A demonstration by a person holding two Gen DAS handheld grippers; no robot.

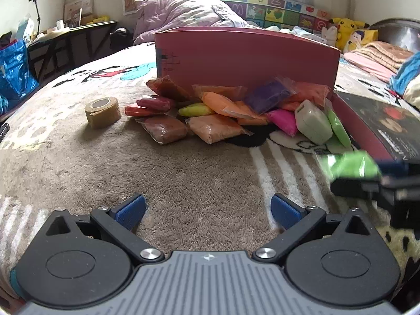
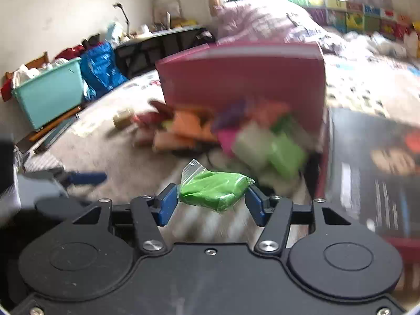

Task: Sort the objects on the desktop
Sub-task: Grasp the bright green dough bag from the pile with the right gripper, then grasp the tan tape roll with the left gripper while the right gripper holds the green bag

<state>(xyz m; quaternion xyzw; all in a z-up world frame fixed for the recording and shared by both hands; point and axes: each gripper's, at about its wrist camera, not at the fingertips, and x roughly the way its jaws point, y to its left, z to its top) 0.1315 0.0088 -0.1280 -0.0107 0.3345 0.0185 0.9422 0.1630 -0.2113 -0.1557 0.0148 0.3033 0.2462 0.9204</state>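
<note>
Item: green clay packet (image 2: 215, 190), a soft block sealed in a clear zip bag, gripped between the blue pads (image 2: 166, 204) of the right tongs (image 2: 212, 204), which are closed partway onto its two ends and carry it above the beige blanket (image 1: 131, 162). The packet sits just in front of the main pile of clay packets (image 1: 218, 110), which lies against the upright pink box lid (image 1: 246, 57). Handling, as judged: light, pliable, easily dented; the plastic skin is likely slippery and the loose bag flap (sticking up at the rear left) gives no firm purchase, so hold is best taken across the solid body, not the film. Left tongs (image 1: 207, 210): spread wide, holding nothing, low over the blanket and well apart from the pile. Also present: a tan tape roll (image 1: 102, 111) left of the pile, a pale green case (image 1: 312, 124) at its right edge, a dark book (image 1: 380, 128) beside the lid. The right view is motion-blurred, so finer detail of the pile cannot be told there.
</note>
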